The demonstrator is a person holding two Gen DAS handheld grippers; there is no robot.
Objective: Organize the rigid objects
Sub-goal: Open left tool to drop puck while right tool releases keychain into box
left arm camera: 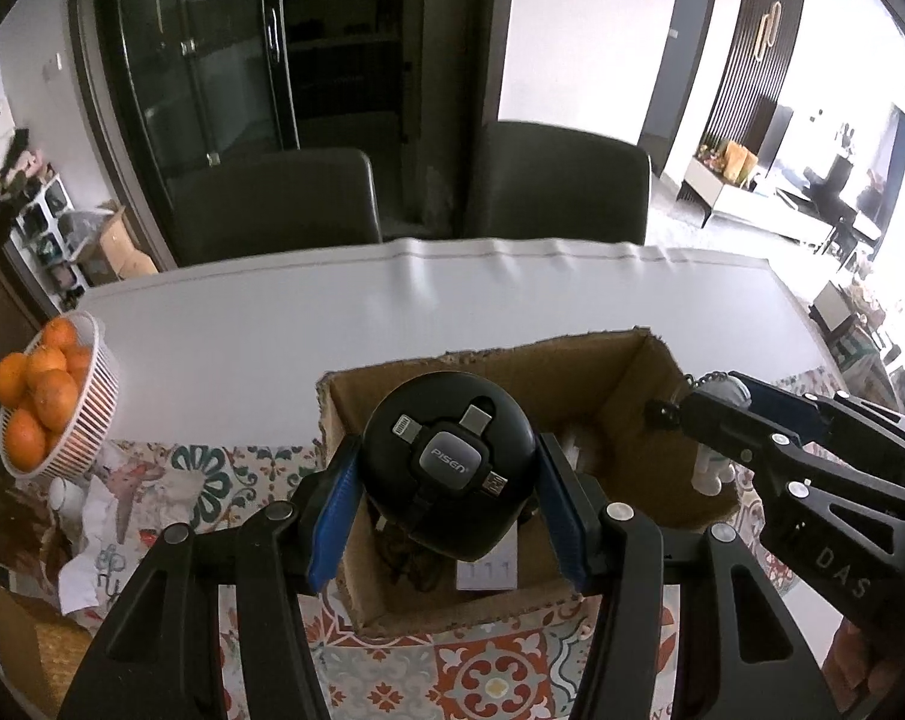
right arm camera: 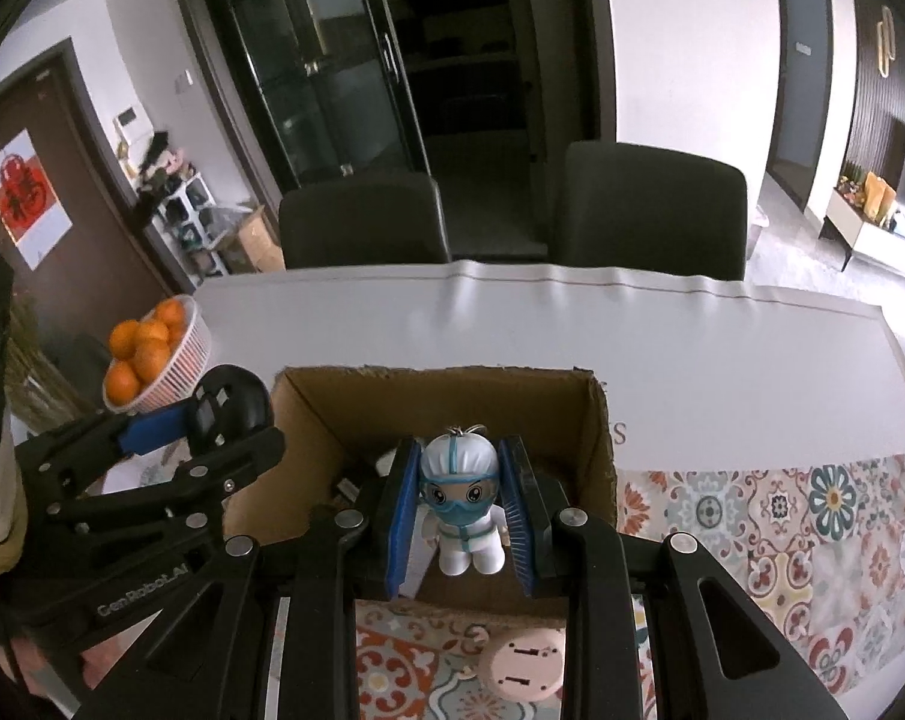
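A: Left hand-held gripper: closed part-way on round black cable reel, blue pads pressing opposite sides of the shell. Held above open cardboard box on tabletop.

B: Handling of reel?

A: Hard, smooth plastic, probably light. Curved sides, so likely to slip if squeezed off-centre. Best gripped across widest part, as now. Plug tips on top face exposed; best kept clear of pads.

B: Right hand-held gripper?

A: Narrowly closed on small white figurine, pads at both sides of head. Held upright over same box, near front wall.

B: Handling of figurine?

A: Rigid, light, glossy. Head wider than body, hence firmest hold at head. Key-ring loop on top thin; not a grip point. Lowering into box judged better than dropping.

B: Anything left outside?

A: Pink round plug on patterned cloth, just before box. Basket of oranges well apart.
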